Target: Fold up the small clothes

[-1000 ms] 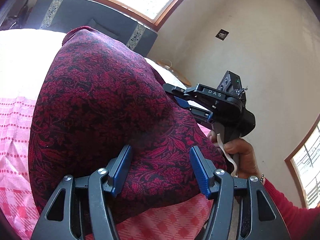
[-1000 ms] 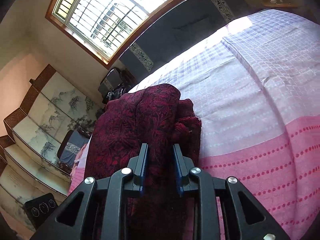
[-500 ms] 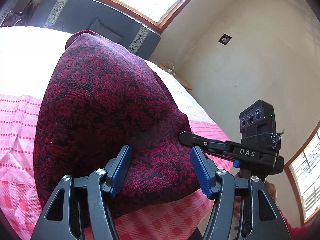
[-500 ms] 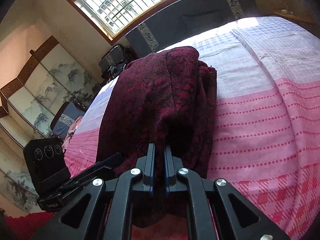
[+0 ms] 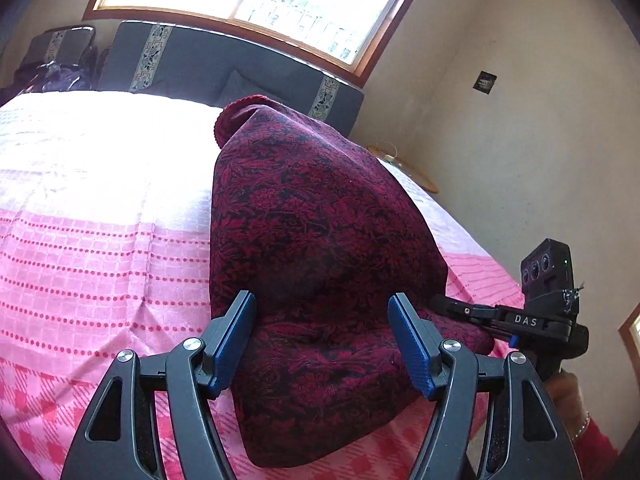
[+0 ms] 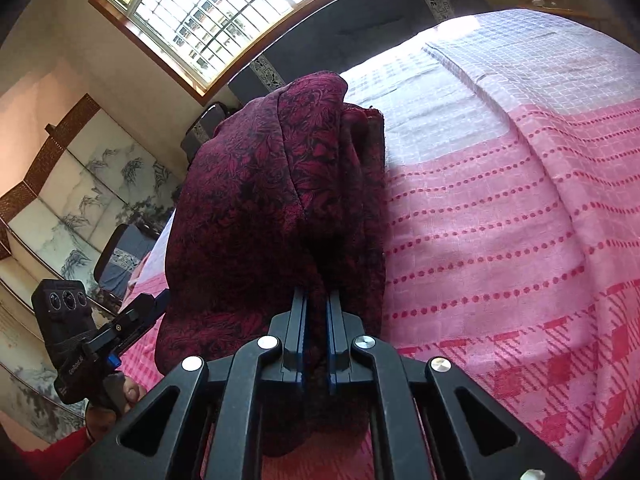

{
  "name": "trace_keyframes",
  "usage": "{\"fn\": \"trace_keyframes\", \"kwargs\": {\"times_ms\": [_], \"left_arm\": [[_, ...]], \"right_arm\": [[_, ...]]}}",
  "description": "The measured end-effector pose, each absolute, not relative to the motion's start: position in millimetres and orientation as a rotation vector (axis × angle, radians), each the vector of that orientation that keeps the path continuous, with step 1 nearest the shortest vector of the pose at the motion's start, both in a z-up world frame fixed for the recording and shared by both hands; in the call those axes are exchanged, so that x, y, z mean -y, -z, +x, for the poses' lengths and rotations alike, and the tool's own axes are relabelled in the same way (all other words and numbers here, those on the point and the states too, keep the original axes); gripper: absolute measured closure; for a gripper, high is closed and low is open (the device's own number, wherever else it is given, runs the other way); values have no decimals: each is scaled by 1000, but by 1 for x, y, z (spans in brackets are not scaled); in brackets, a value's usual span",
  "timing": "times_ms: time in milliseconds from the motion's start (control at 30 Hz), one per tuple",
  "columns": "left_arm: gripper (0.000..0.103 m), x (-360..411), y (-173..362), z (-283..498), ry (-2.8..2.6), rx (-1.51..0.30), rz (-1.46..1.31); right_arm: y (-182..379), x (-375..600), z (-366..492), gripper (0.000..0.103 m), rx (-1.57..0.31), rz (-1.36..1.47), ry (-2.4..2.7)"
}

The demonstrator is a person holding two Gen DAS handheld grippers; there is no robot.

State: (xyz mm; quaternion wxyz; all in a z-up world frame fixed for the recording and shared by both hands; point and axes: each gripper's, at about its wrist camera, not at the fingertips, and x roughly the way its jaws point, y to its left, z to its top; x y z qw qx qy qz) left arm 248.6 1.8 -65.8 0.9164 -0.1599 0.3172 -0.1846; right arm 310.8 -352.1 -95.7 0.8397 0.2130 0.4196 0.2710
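dark red floral cloth (image 5: 320, 240) on pink checked bedspread (image 5: 100, 264), folded lengthwise.
pinched at near edge by right gripper (image 6: 316, 312), jaws clenched tight on a bunch of fabric; straddled by left gripper (image 5: 322, 328), blue pads (image 5: 408, 340) spread wide and just been opening further, pressing nothing.
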Motion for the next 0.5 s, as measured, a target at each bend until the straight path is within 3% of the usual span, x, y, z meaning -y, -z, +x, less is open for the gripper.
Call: {"fn": "trace_keyframes", "kwargs": {"times_ms": [500], "left_arm": [[23,28,66,247,298,-653,-110]], "right_arm": [[106,358,301,98,-827,468,-592]]}}
